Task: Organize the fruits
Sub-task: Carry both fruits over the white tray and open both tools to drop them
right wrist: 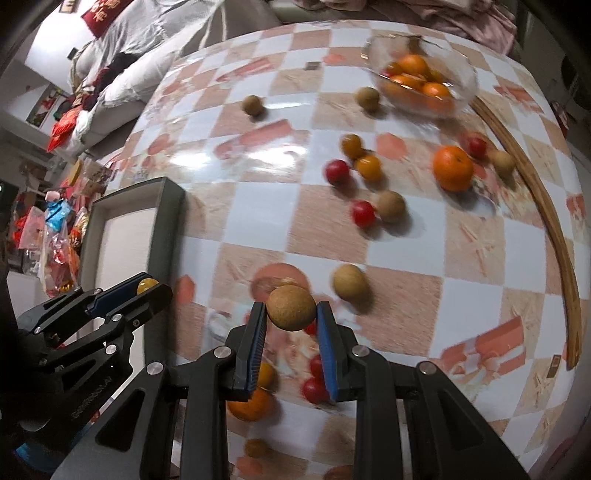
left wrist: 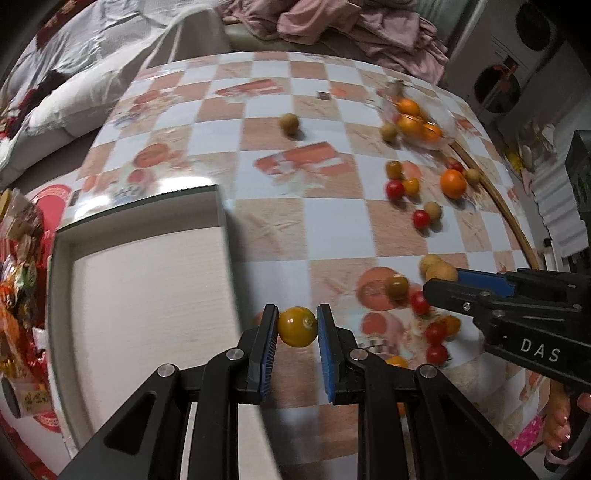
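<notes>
Yellow tomato (left wrist: pixel 297 326) is being pinched in the left gripper (left wrist: pixel 297 328), near the empty tray (left wrist: pixel 147 295) on the left, likely bound there. The right gripper (right wrist: pixel 291 314) is clamping a brown longan (right wrist: pixel 291 307) above scattered fruit.

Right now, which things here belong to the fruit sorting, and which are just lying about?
Job:
- yellow tomato in left gripper
- longan in right gripper
- tray
- glass bowl of oranges
- loose orange
- red tomato

Lying about:
- pink clothes
- snack packets
</notes>
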